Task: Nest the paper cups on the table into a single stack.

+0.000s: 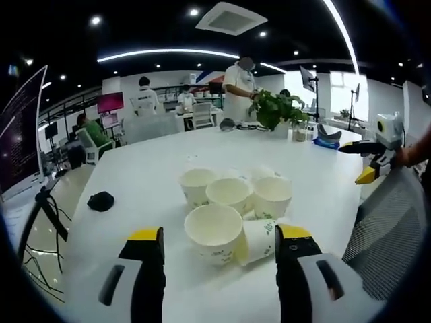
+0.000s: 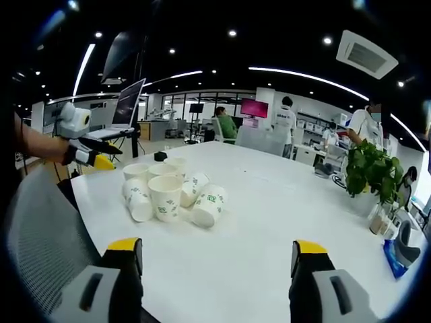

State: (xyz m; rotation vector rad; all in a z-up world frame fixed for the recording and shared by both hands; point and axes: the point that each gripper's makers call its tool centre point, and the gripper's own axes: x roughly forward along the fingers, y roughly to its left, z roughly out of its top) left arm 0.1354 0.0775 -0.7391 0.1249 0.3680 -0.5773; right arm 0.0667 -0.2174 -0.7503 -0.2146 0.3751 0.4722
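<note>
- Since no stack has been started and both tools are empty, the step in hand looks like a first pick: I would take one upright cup by its rim and lower it straight into another upright one, leaving the tipped cups for later.
- Nearest in the left gripper view, the left gripper (image 1: 219, 242) has its yellow-tipped black jaws spread wide, holding nothing and touching nothing; its tips frame the closest cups from just short of them.
- Between those tips stands a white paper cup with green print (image 1: 213, 232), upright and mouth open, with a tipped white paper cup (image 1: 259, 240) lying on its side just to its right, touching or nearly so.
- Beyond them three more upright white cups (image 1: 231, 192) huddle together on the white round table (image 1: 135, 195).
- Seen in the right gripper view, the right gripper (image 2: 215, 259) is equally wide open and empty, well apart from the cluster, which sits far-left.
- At that cluster's near edge, two cups lie tipped, one of them (image 2: 209, 205) on the right.
- Farther off stands a green potted plant (image 2: 372, 171).
</note>
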